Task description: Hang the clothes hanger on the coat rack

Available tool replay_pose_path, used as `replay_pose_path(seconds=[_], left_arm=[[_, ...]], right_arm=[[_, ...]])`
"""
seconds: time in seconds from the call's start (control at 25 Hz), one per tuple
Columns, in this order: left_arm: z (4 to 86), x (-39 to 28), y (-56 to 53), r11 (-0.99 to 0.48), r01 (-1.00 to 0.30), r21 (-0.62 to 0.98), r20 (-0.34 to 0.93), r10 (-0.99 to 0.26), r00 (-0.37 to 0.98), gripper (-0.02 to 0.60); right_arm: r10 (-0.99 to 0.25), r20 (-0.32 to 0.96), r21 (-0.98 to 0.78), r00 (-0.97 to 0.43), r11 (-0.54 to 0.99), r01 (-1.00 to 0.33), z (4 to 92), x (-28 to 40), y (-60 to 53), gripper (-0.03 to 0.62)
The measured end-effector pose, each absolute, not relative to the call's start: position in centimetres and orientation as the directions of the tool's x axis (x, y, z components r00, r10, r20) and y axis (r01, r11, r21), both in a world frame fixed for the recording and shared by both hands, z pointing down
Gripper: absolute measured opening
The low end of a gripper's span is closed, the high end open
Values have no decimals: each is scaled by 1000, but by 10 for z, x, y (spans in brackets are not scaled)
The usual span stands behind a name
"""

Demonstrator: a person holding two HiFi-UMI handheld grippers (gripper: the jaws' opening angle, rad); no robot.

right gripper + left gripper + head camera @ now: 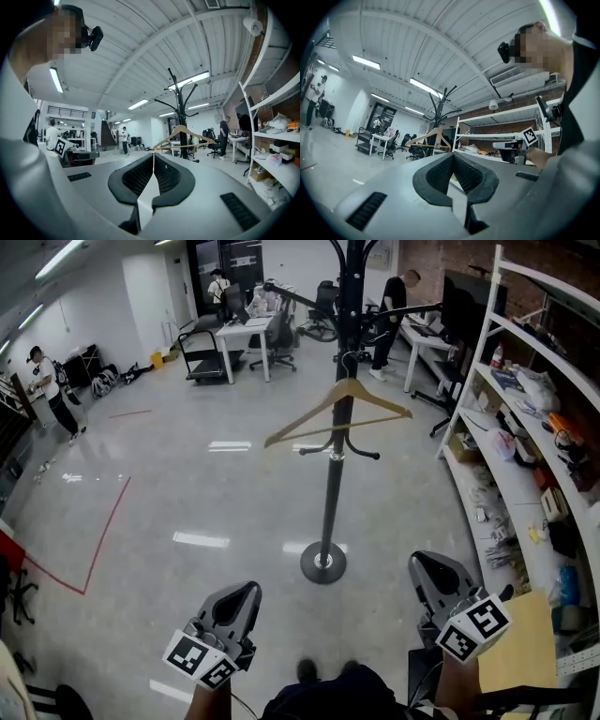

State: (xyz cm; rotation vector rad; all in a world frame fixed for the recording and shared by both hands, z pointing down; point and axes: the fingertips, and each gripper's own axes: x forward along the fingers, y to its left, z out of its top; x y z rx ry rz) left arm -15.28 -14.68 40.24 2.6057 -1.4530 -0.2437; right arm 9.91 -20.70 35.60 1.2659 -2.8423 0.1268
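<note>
A wooden clothes hanger [339, 411] hangs by its hook on the black coat rack [330, 493], a tall pole with a round foot on the shiny floor. It also shows as the hanger [431, 138] and the hanger [184, 137] in the two gripper views, some way ahead of both. My left gripper [243, 594] is low at the bottom left, its jaws together with nothing between them. My right gripper [427, 568] is low at the bottom right, also shut and empty. Both are well short of the rack.
White shelving [525, 456] full of clutter runs along the right side, close to my right gripper. A red floor line [103, 535] lies at the left. Desks, office chairs [279, 334] and several people stand at the far end of the room.
</note>
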Motion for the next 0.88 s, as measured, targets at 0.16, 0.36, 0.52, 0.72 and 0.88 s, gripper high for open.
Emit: replay_pose_path(seconds=[0.16,0.36,0.52,0.72,0.88], left_arm=[[407,-134,-118,-525,-829,194,-44,-848,528,0],[412,-97,-61,-544,-818,186,-36,-836,547,0],[415,-65,-17,-539,-821,190,-8,-837,548,0],[422,-38,32,-498,-837,224,32,-855,517,0],[411,-24,71,-491,-835,247,41,-856,516,0]], right_arm=[[-745,51,-64,-665,662,-747,355,110,-174,8],[-713,47,-35,-699,699,-715,355,123,-116,9],[-699,64,-60,-712,710,-702,368,147,-67,9],[-696,99,-108,-712,703,-703,389,177,-19,9],[-692,76,-147,-718,704,-695,387,187,10,9]])
